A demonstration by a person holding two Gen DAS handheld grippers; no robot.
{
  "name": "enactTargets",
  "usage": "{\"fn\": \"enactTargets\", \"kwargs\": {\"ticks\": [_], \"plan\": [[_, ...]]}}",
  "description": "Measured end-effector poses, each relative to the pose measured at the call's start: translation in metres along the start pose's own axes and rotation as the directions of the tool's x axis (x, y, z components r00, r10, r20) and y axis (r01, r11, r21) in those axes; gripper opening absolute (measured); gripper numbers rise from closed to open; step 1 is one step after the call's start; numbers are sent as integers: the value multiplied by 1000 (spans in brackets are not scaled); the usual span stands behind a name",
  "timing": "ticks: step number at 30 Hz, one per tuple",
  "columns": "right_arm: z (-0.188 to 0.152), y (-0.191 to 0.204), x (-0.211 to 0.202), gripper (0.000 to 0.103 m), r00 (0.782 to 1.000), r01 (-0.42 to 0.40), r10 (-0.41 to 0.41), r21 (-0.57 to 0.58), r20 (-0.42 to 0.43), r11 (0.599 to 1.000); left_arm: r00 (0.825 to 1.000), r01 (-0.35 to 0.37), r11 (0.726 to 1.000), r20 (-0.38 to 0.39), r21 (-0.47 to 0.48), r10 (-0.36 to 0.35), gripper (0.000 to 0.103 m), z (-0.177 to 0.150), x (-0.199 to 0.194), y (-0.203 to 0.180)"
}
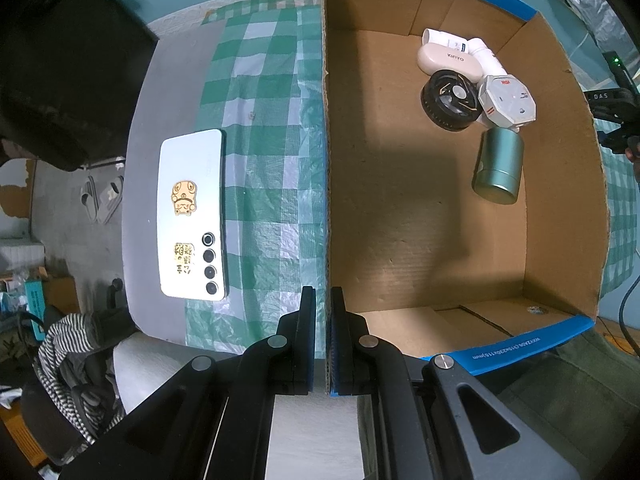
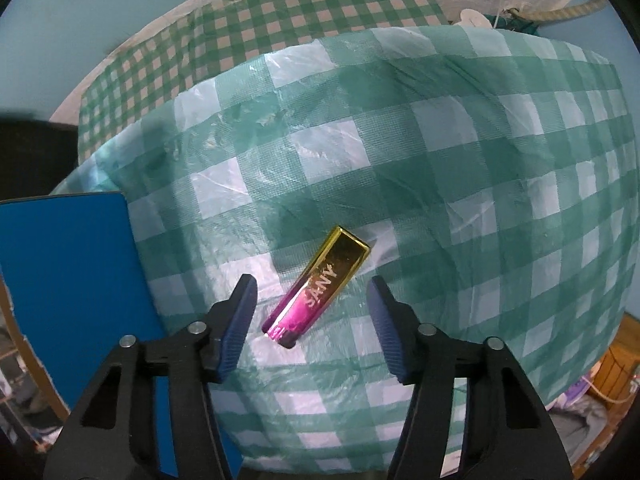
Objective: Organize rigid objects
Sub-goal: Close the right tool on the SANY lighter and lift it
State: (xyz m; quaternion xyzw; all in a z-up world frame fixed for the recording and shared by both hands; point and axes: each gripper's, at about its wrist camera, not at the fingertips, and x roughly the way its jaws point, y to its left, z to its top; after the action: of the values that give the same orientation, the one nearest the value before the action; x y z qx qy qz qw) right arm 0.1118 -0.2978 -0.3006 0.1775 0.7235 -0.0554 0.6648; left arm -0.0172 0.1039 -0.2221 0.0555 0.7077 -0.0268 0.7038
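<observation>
My left gripper [image 1: 324,296] is shut on the left wall of the open cardboard box [image 1: 326,160], one finger on each side of the wall. Inside the box lie a green tin [image 1: 498,166], a black round fan [image 1: 450,100], a white octagonal pack [image 1: 508,100], a pale case [image 1: 448,60] and a white tube [image 1: 486,54]. A white phone [image 1: 192,216] rests face down on the table to the left of the box. My right gripper [image 2: 312,282] stands open over a gold-and-pink bar [image 2: 340,256] that lies slanted between its fingers, with neither pad touching it.
A green checked cloth [image 2: 440,160] covers the table. A blue box flap [image 2: 68,272] stands just left of the right gripper. Beyond the table's left edge are slippers [image 1: 100,200] on the floor and a striped cloth [image 1: 64,360].
</observation>
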Motion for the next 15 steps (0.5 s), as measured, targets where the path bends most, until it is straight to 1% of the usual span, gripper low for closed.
{"fn": "enactTargets", "kwargs": {"ticks": [2,7,9,11,12,15], "plan": [[0,0,4,48,1000,-2,2,-2,-6,1000,1000,1,1000,0,0,-1,7,0,0,0],[1,2,12,42,1000,17,-17,-18,-14,1000,1000,1,1000,0,0,-1,7,0,0,0],[0,2,11,35,1000,27,-28,-26,-10,999,1000,0,1000,0,-1,0,7,0,1,0],[-1,1,11,33,999,35,-35,-37,-4,999,1000,1,1000,-1,0,-1,7,1,2,-1],[-1,0,11,30,999,34,-35,-43,-3,998,1000,1,1000,-1,0,-1,7,0,2,-1],[-3,1,11,24,998,56,-56,-101,-1,993,1000,1,1000,-1,0,-1,7,1,2,-1]]}}
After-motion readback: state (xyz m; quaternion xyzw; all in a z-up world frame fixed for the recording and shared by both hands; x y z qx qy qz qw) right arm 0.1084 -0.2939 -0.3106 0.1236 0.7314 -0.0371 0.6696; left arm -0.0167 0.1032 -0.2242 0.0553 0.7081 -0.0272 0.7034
